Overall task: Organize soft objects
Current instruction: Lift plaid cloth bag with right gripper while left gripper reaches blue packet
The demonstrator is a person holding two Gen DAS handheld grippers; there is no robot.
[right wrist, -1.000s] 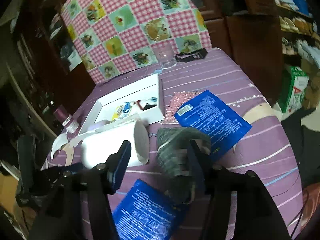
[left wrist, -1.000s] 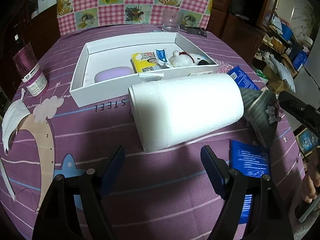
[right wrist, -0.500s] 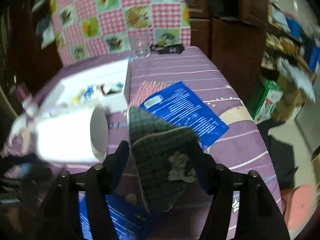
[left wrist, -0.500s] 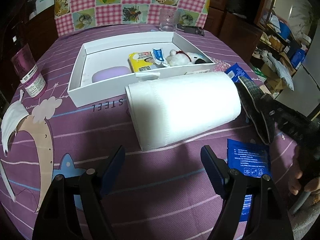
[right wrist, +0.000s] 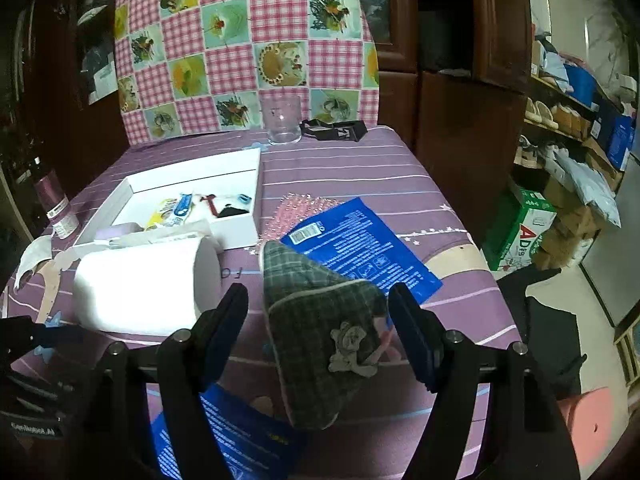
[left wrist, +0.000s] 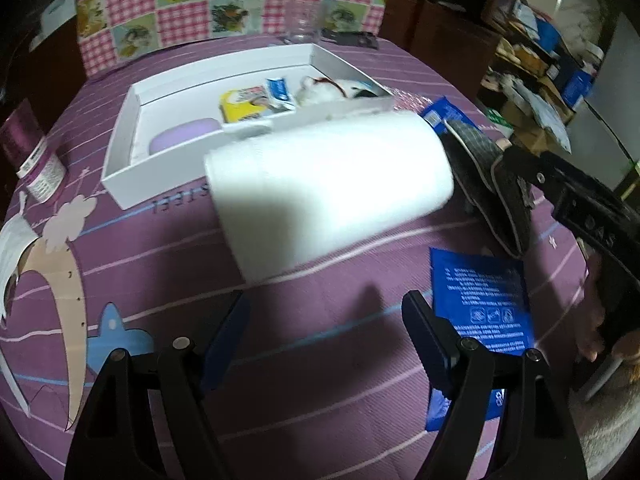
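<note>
My left gripper [left wrist: 326, 320] stands wide open with nothing between its pads, hovering over the purple striped tablecloth [left wrist: 340, 392]. Just ahead of it lies the white paper roll [left wrist: 328, 188] on its side, and beyond that the white box [left wrist: 132, 128], whose near wall reads "STEEL" upside down from here. Inside the box I see a lilac soft pad [left wrist: 184, 140], a yellow packet [left wrist: 244, 106], a small blue-and-white sachet [left wrist: 280, 90] and a white plush toy [left wrist: 324, 90]. Far left of my left jaws stands a purple bottle [left wrist: 30, 156] with a white label too small to read.

My right gripper [right wrist: 318, 328] is opening; the grey plaid slipper [right wrist: 316, 320] stands between its pads, and I cannot tell whether either pad touches it. A small bear figure [right wrist: 350, 346] sits on the slipper's upper.

Only the right view shows the blue printed sachet [right wrist: 360, 248] beyond the slipper with its barcode sticker, the pink beaded patch [right wrist: 292, 216] beside it, the clear glass [right wrist: 283, 120], and a green-and-white carton [right wrist: 520, 228] on the floor marked "AD". Only the left view shows the white face mask [left wrist: 12, 256] at its far left. A second blue sachet [left wrist: 480, 300] lies just right of my left jaws; its print is too fine to read.
</note>
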